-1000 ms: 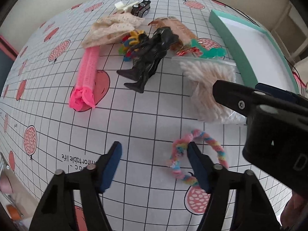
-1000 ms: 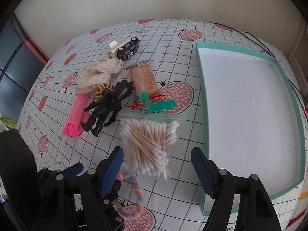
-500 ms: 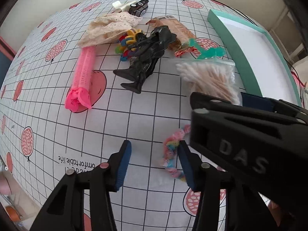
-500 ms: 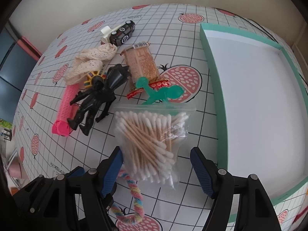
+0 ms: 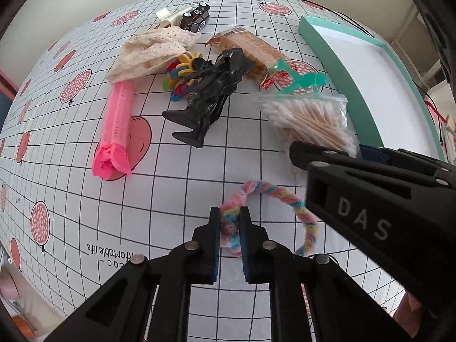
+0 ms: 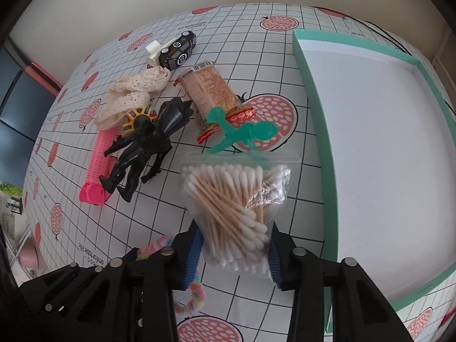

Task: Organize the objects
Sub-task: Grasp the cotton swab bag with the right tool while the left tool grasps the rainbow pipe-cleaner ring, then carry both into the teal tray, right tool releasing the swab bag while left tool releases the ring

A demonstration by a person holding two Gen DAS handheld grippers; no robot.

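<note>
Left wrist: left claw (image 5: pixel 229 222) clenched on fuzzy pastel twisted loop (image 5: pixel 273 193); right claw (image 6: pixel 233 245) clasping crinkly cotton-swab bag (image 6: pixel 239 199).

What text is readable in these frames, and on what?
"DAS": raised letters on the side of the right gripper, seen from the left wrist view.
"omfortable life" (start hidden): mirrored black print on the tablecloth, near the left gripper.
Snack packet: label print and barcode, too small to read.
Small print on the cloth's far edge: unreadable.
Toy car: no legible marking.
</note>
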